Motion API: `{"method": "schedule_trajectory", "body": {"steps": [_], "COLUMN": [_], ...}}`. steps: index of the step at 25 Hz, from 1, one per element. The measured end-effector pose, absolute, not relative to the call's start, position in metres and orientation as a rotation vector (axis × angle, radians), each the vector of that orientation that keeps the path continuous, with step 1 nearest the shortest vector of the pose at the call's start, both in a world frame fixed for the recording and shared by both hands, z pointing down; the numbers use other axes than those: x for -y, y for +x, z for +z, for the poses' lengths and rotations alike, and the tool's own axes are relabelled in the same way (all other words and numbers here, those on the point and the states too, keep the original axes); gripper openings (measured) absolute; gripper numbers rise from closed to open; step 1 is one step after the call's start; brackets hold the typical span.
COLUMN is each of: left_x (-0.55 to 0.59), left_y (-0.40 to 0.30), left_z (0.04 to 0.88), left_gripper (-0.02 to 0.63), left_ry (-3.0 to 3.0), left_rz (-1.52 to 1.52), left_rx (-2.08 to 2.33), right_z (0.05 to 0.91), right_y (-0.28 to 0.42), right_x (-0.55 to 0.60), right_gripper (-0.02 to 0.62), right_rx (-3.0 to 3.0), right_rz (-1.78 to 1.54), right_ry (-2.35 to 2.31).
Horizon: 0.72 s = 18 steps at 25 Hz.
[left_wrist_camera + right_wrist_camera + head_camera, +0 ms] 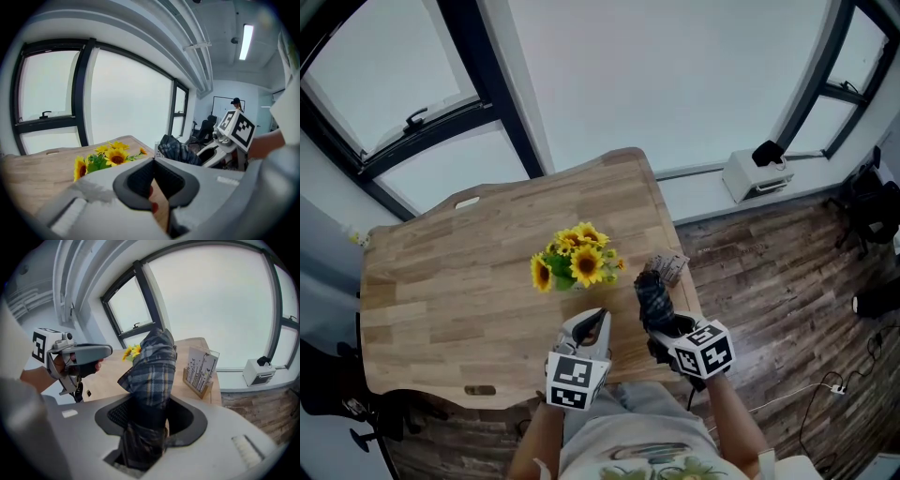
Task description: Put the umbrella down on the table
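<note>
A folded dark plaid umbrella (pixel 654 292) stands up out of my right gripper (pixel 662 324), above the near right part of the wooden table (pixel 441 281). In the right gripper view the jaws are shut on the umbrella's (pixel 152 364) lower end, and its fabric rises between them from my right gripper (pixel 150 414). My left gripper (pixel 592 328) hovers just left of it over the table's near edge. Its pads meet with nothing between them in the left gripper view (pixel 152 177), where the umbrella (pixel 176 151) shows at the right.
A bunch of sunflowers (pixel 572 258) stands mid-table, just beyond both grippers. A small card stand (pixel 668 267) sits at the table's right edge next to the umbrella. A white box (pixel 757 173) lies on the floor by the window. Dark chairs (pixel 874 202) stand at the far right.
</note>
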<state>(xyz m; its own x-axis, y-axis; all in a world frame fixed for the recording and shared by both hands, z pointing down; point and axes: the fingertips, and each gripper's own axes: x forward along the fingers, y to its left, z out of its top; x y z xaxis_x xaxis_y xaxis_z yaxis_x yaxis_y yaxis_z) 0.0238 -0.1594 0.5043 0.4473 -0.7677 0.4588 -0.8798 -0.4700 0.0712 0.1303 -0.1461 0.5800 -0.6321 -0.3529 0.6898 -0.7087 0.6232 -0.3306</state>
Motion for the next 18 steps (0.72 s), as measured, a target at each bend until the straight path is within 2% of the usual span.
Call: {"method": "schedule_trajectory", "body": {"steps": [18], "left_x": [0.158], "left_y": [0.015], "left_z": [0.514], "left_gripper": [-0.002], "left_ry": [2.339], "left_rz": [0.529], "left_rx": [1.459], "right_z": [0.619], "right_y": [0.128], "right_x": [0.152], "right_gripper": [0.199], "right_rx": [2.207], "right_rz": [0.839], "right_ry": [0.733]}}
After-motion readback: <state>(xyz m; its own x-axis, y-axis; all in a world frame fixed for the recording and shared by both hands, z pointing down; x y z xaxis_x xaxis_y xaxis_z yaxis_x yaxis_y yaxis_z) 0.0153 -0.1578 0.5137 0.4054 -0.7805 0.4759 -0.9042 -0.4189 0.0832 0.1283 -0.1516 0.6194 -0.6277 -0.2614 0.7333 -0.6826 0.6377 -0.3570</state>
